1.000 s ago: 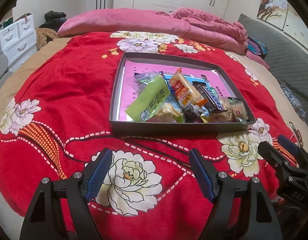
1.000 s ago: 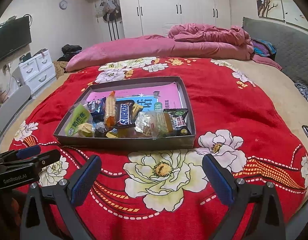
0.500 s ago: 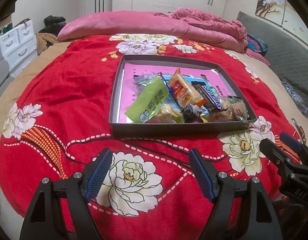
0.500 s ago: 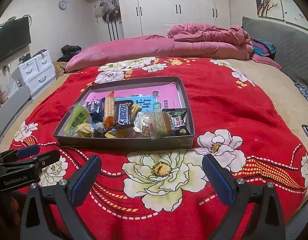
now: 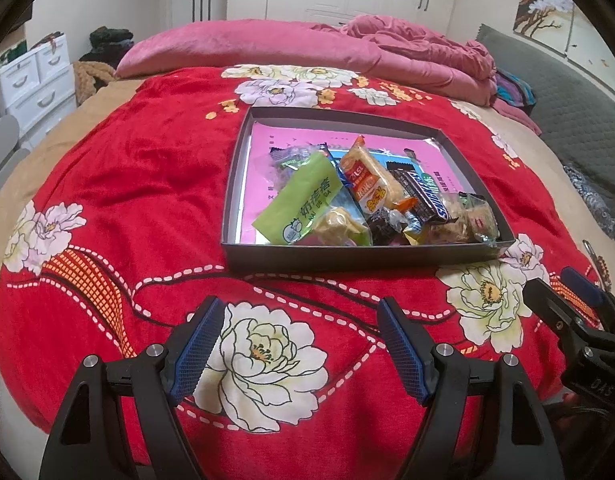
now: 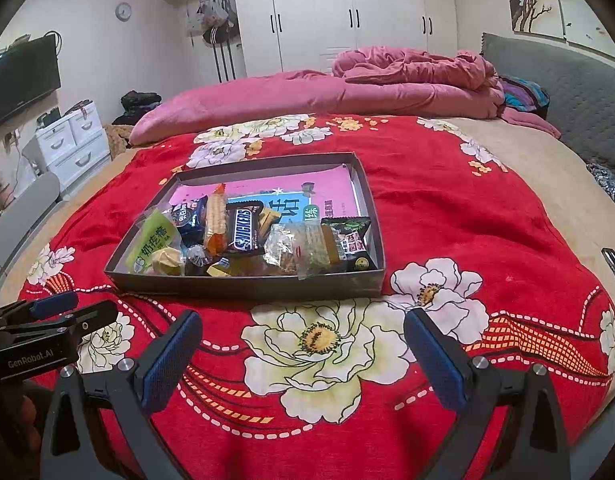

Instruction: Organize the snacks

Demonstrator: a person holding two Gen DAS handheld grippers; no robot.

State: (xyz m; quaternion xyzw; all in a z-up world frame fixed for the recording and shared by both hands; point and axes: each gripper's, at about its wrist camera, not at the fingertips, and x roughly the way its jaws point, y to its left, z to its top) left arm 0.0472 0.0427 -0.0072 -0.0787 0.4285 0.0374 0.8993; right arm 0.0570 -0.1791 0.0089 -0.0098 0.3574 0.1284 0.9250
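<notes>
A shallow grey box (image 5: 347, 258) (image 6: 243, 286) with a pink lining sits on the red flowered blanket. Several wrapped snacks lie heaped at its near side: a green pouch (image 5: 303, 204) (image 6: 153, 242), an orange cracker pack (image 5: 367, 182) (image 6: 215, 218), a Snickers bar (image 5: 425, 196) (image 6: 243, 230), a dark packet (image 6: 353, 242) at the right. My left gripper (image 5: 299, 354) is open and empty, short of the box. My right gripper (image 6: 303, 360) is open and empty, also short of the box. Each gripper shows at the edge of the other's view.
The red blanket (image 6: 447, 208) covers a round bed. A pink duvet (image 6: 347, 88) lies bunched at the far side. White drawers (image 6: 73, 140) and a TV (image 6: 19, 80) stand to the left. A grey padded headboard (image 6: 567, 96) runs along the right.
Both views have shifted only slightly. Both grippers stay open and empty, and the snacks have not moved.
</notes>
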